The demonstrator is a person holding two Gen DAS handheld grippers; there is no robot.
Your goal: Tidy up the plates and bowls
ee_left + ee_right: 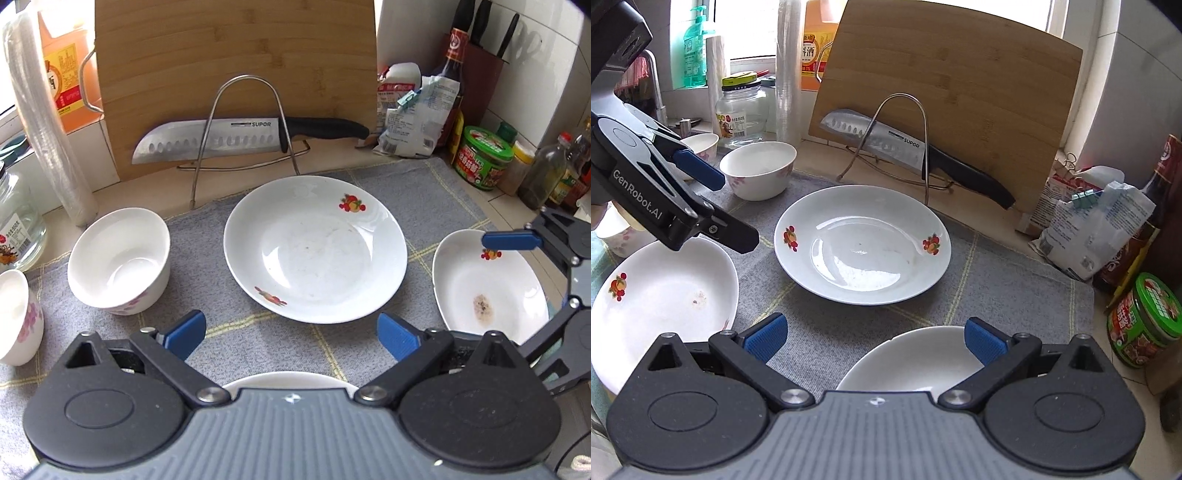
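Observation:
A large white plate with fruit prints (316,249) (862,243) lies in the middle of the grey cloth. My left gripper (291,336) (720,203) is open and empty; it hovers over a second, stained plate (661,306), whose rim (288,380) shows under it. Also open and empty, my right gripper (875,339) (517,295) hangs over a third plate (916,358) (487,291) at the right. A white flowered bowl (118,258) (757,170) stands left of the big plate. Beyond it are two more bowls (16,317) (700,146).
A wire rack (243,140) (905,147) holds a knife (221,142) against a bamboo cutting board (236,74) behind the plates. Sauce bottles, a green-lidded jar (484,158) (1145,321) and bags crowd the right. A glass jar (18,229) and plastic roll stand at the left.

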